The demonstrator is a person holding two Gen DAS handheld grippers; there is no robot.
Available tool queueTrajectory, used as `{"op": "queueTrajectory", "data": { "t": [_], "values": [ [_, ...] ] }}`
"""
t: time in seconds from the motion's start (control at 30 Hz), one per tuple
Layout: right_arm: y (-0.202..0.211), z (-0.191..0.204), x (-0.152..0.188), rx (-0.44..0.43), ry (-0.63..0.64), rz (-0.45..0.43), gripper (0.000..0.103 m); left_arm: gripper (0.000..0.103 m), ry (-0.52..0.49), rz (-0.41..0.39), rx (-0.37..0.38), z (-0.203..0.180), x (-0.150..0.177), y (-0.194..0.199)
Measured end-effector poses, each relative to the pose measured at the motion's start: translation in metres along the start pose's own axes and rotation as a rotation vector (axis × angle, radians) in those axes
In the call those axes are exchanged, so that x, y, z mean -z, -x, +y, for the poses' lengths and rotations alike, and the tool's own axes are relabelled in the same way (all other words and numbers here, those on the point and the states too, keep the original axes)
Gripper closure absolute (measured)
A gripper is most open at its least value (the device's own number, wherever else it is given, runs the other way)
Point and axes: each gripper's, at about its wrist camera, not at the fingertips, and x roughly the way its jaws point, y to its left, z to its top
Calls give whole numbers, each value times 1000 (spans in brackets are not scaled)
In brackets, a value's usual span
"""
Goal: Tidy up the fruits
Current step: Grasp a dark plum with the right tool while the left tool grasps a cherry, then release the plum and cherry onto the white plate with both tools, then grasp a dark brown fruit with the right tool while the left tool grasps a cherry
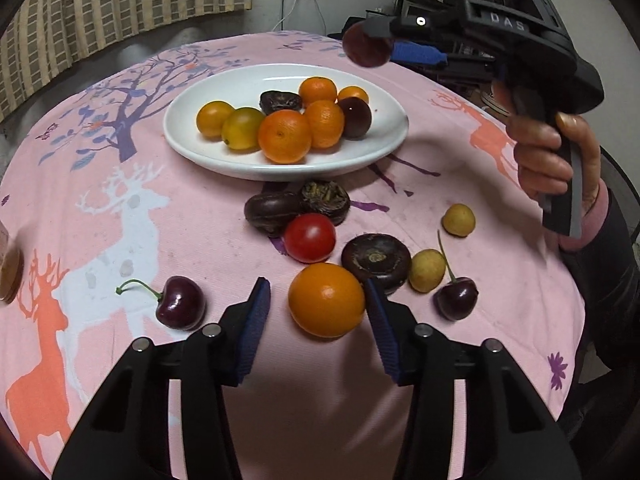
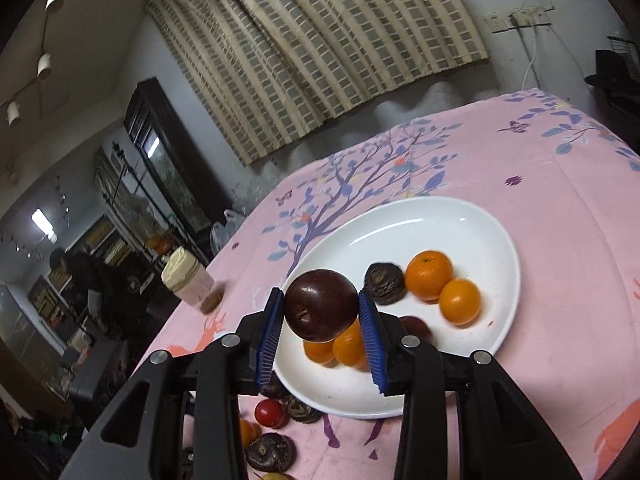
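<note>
Up at the upper right, the right hand-held gripper [image 2: 320, 320] squeezes a dark plum [image 2: 321, 305] above the white plate [image 2: 472, 224]. Low down, the left hand-held gripper [image 1: 318, 294] tips downward, jaws apart around an orange [image 1: 327, 299] on the worktop [image 1: 200, 220].

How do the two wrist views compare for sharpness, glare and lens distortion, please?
Left wrist view: mostly sharp, the white plate and the orange between the left gripper's fingers crisp; the table edge bows from the fisheye.
Right wrist view: the held dark plum is sharp with a small highlight, but oranges behind it and the jar smear with motion blur; the curtain bends strongly.
</note>
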Motion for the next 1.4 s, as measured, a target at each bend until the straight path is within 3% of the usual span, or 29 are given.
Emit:
{"op": "queueTrajectory", "data": {
  "t": [0.03, 0.3, 0.37, 0.5, 0.63, 0.77, 0.8, 0.83, 0.9, 0.97, 1.03, 1.1, 1.17, 1.23, 1.3, 1.4],
  "values": [
    [4, -3, -1, 3, -9, -16, 64, 64, 1, 3, 11, 0, 0, 0],
    [13, -8, -5, -3, -27, -76, 64, 64, 59, -33, 11, 6, -4, 12],
    [10, -8, -6, 4, -22, -67, 64, 64, 105, -75, 28, 13, -23, 20],
    [-2, -10, -3, 75, 5, -48, 64, 64, 218, -145, -39, 33, -78, 17],
    [-15, -15, 2, 117, 11, 1, 64, 64, 297, -129, -107, 54, -114, -10],
    [-22, -16, 4, 150, 28, 16, 63, 64, 331, -100, -114, 63, -127, -32],
    [-23, -17, 5, 158, 31, 20, 63, 60, 339, -99, -126, 64, -128, -34],
    [-24, -17, 6, 176, 33, 22, 62, 45, 345, -107, -132, 65, -127, -34],
    [-21, -17, 6, 179, 25, 11, 54, 26, 347, -144, -160, 65, -124, -22],
    [-14, -15, 7, 153, 14, 1, 49, 19, 340, -211, -193, 67, -117, 2],
    [-9, -10, 9, 107, 4, 8, 47, 5, 342, -265, -235, 72, -107, 26],
    [-7, 0, 15, 22, 5, 43, 43, 5, 364, -310, -300, 84, -93, 45],
    [-11, 13, 23, -52, 43, 110, 39, 5, 423, -299, -353, 104, -77, 53],
    [-22, 30, 39, -110, 109, 233, 36, 5, 518, -269, -349, 127, -59, 54],
    [-37, 45, 57, -119, 184, 364, 36, 5, 600, -244, -342, 145, -44, 54],
    [-52, 58, 74, -68, 273, 472, 36, 5, 651, -223, -385, 157, -29, 53]
  ]
}}
